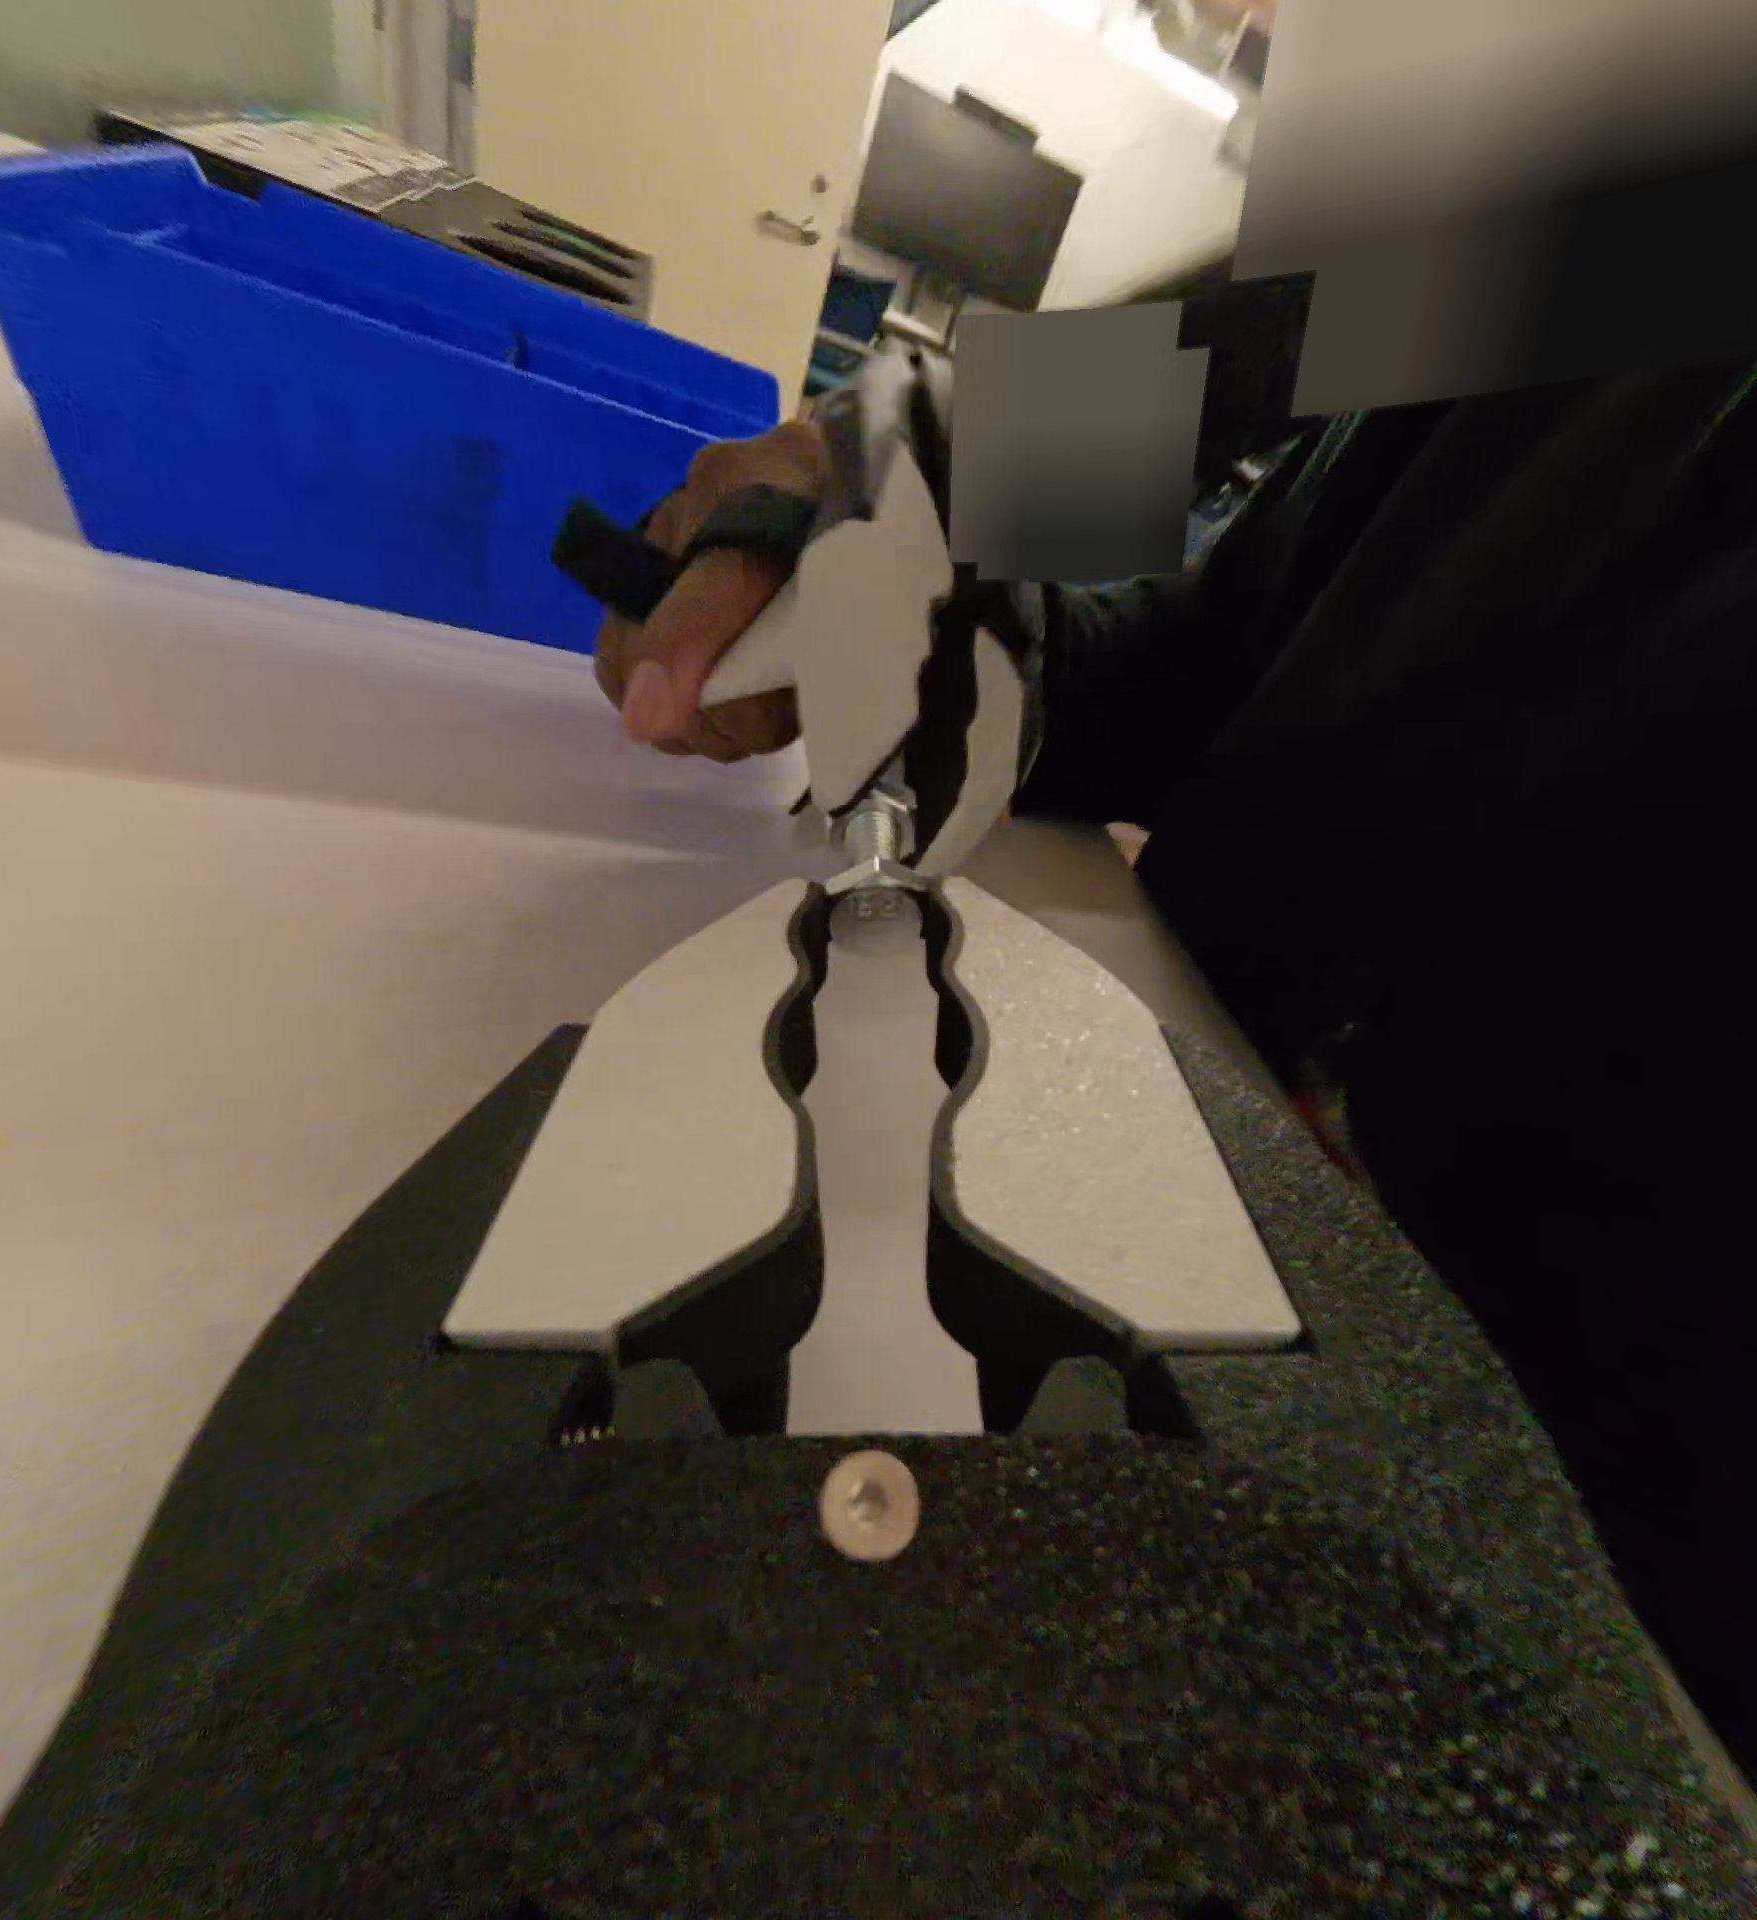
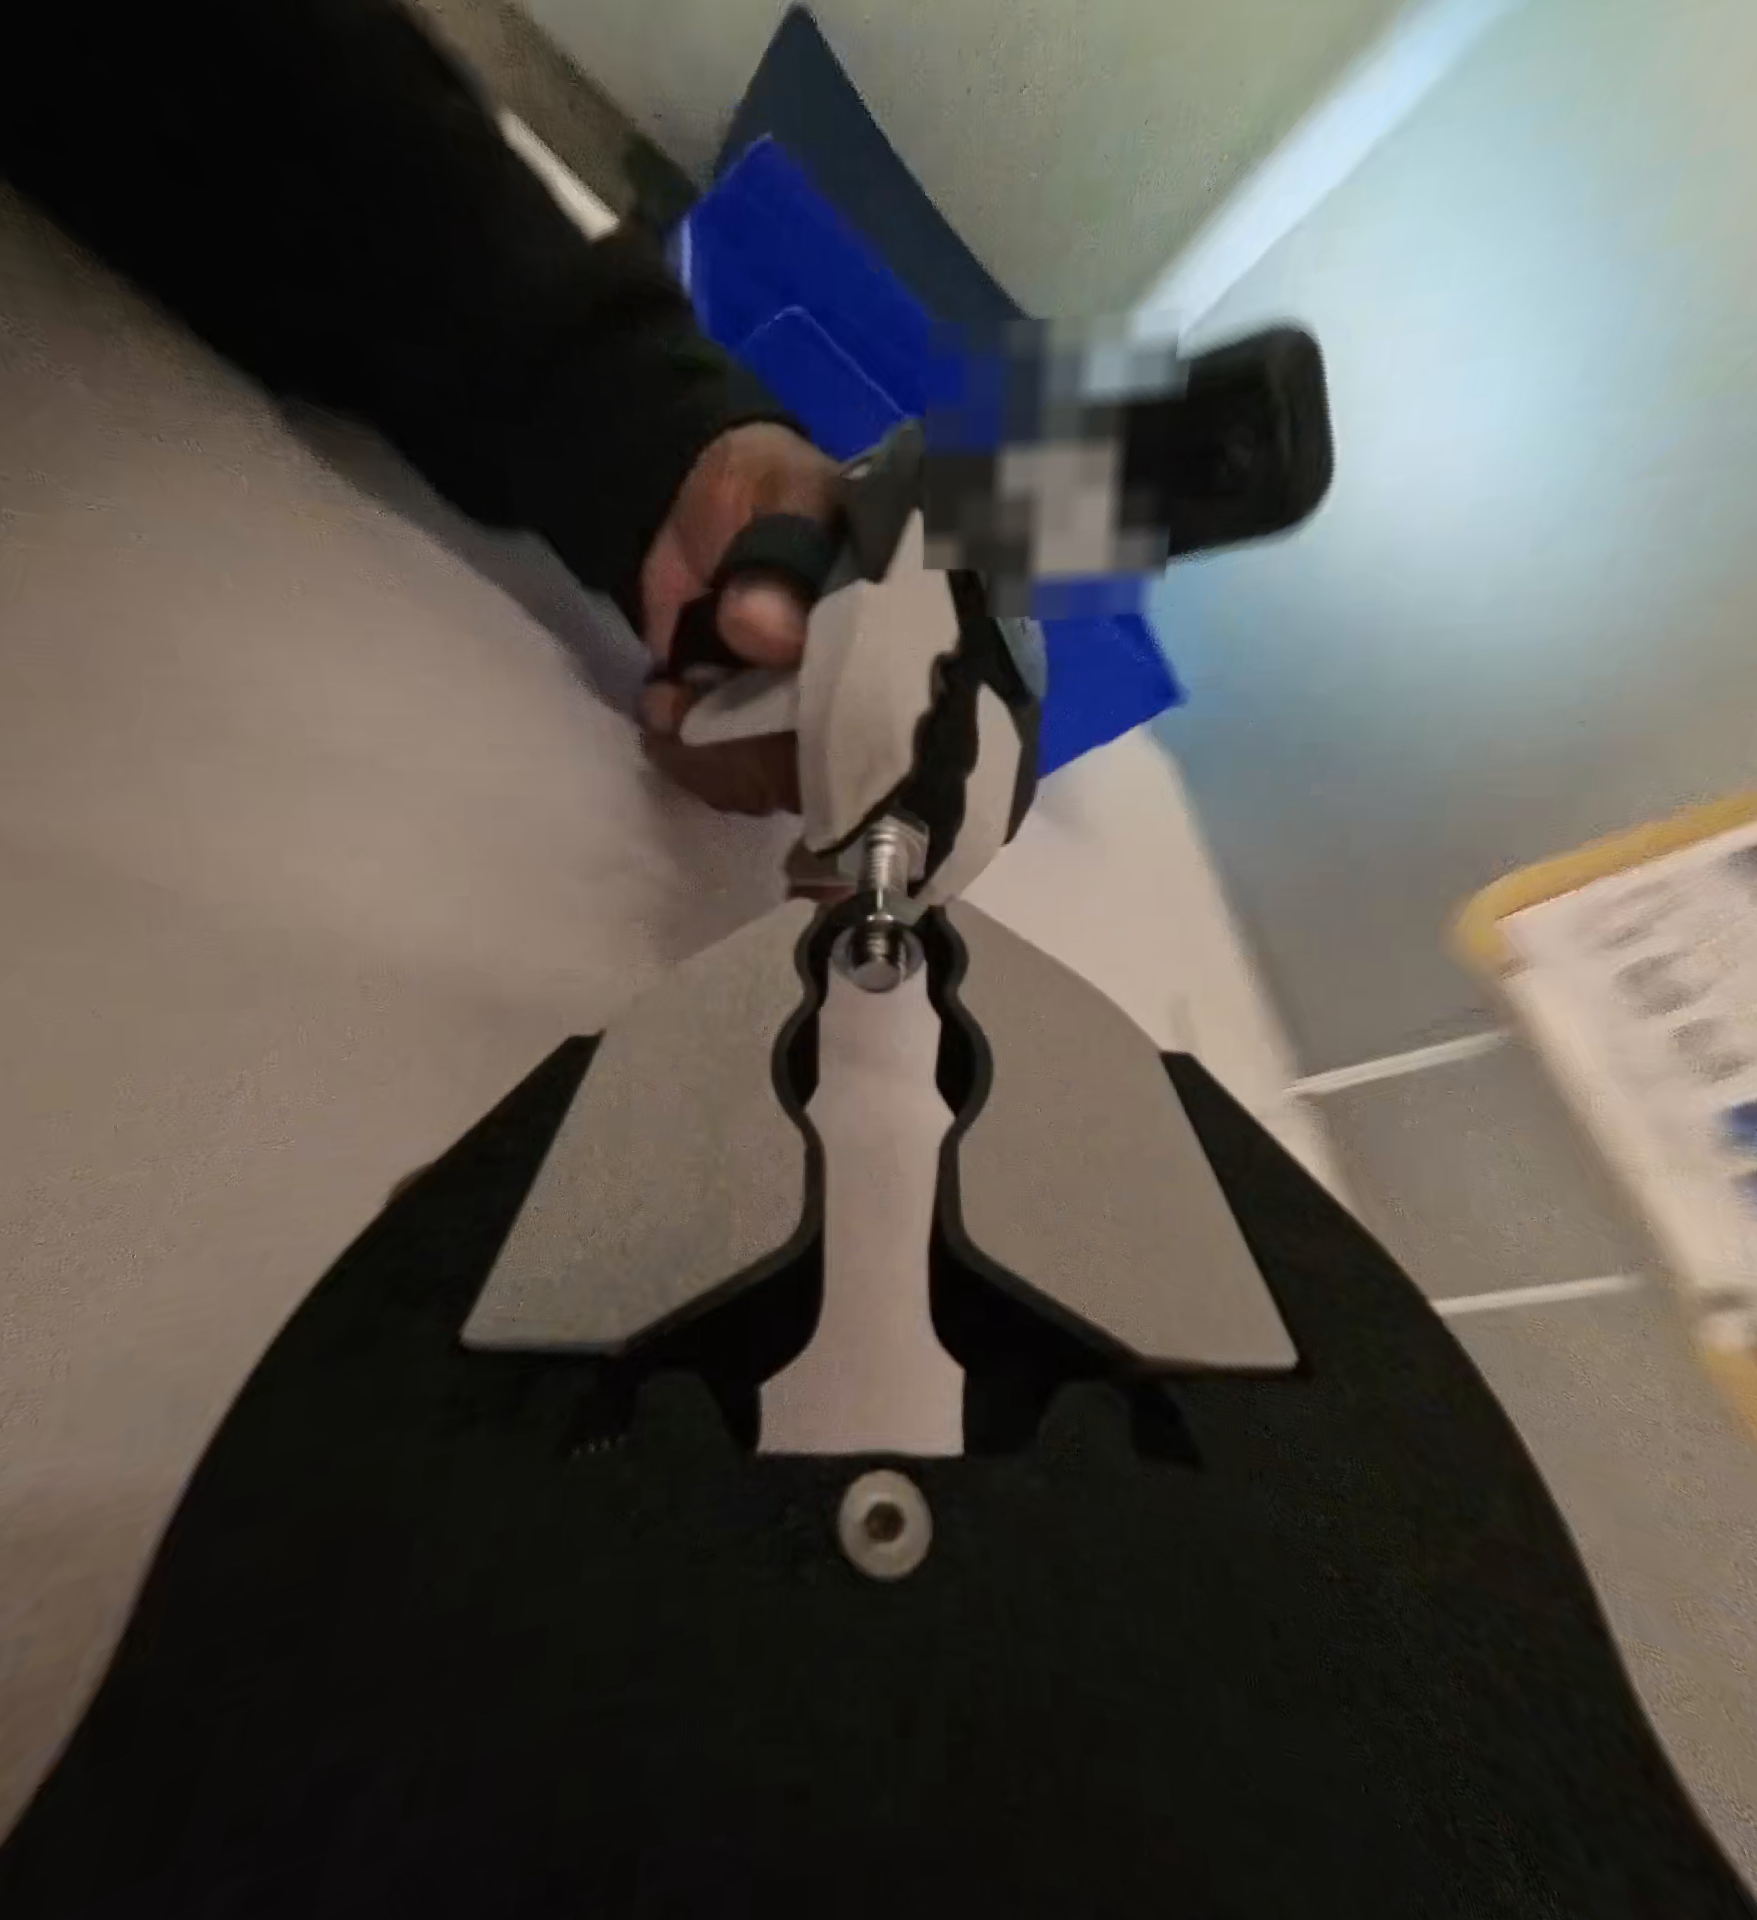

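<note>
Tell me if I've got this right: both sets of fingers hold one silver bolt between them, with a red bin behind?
Nearly. The bin is blue, not red, as the left wrist view shows. Both sets of fingers do hold one silver bolt between them.

bolt [image 1: 869,857] | silver, threaded, hex head | nut [image 2: 910,831] on far end | clamped btwn both tools' tips

Bolt [image 1: 869,854] btwn both tools' tips; bin [image 1: 334,416] behind, left.
</note>
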### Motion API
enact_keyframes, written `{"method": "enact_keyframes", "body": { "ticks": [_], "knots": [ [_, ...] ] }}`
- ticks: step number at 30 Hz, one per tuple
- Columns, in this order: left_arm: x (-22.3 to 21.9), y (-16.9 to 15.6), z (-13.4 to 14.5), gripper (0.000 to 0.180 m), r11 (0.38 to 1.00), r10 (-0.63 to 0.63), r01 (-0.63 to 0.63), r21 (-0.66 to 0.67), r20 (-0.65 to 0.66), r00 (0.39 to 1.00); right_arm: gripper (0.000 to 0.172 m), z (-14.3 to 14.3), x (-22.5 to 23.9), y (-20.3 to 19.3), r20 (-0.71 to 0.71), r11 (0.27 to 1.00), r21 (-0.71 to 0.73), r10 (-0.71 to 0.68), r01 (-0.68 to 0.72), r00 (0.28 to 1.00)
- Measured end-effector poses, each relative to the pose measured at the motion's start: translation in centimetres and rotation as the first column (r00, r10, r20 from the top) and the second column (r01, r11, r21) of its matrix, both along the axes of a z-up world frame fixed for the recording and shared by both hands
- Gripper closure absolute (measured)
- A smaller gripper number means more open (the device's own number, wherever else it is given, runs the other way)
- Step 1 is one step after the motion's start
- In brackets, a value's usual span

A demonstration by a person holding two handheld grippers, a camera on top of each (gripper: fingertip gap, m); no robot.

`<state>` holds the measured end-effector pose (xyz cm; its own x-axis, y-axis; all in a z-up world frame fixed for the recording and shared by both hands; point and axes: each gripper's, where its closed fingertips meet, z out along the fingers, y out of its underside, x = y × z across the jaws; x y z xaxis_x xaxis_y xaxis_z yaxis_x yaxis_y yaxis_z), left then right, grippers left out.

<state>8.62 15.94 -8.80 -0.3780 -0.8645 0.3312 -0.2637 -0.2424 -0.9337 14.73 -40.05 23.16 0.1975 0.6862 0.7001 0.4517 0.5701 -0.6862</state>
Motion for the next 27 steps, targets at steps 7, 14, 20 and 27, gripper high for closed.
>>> {"method": "enact_keyframes", "body": {
  "ticks": [7, 14, 20, 27],
  "knots": [
    [-0.2, 1.0, 1.5, 0.163, 0.973, 0.086, -0.11, 0.201, 0.123, 0.989, 0.118, 0.7, 0.5, 0.8, -0.272, 0.733, -0.67, -0.091, -0.12, 0.958],
    [-0.2, 0.7, 0.9, 0.163, 0.957, 0.079, -0.099, 0.273, 0.082, 0.993, 0.153, 0.4, -0.4, 0.5, -0.276, 0.716, -0.686, -0.088, -0.132, 0.957],
    [-0.2, 0.2, 0.5, 0.163, 1.0, 0.005, -0.005, -0.031, 0.019, 1.0, 0.152, 0.3, -0.1, 0.4, -0.013, 0.997, 0.062, -0.045, 0.046, 0.999],
    [-0.4, 1.0, 1.6, 0.163, 0.968, 0.085, -0.11, 0.226, 0.116, 0.99, 0.125, 2.2, 0.6, 1.1, -0.386, 0.67, -0.714, -0.131, -0.206, 0.913]
  ]
}}
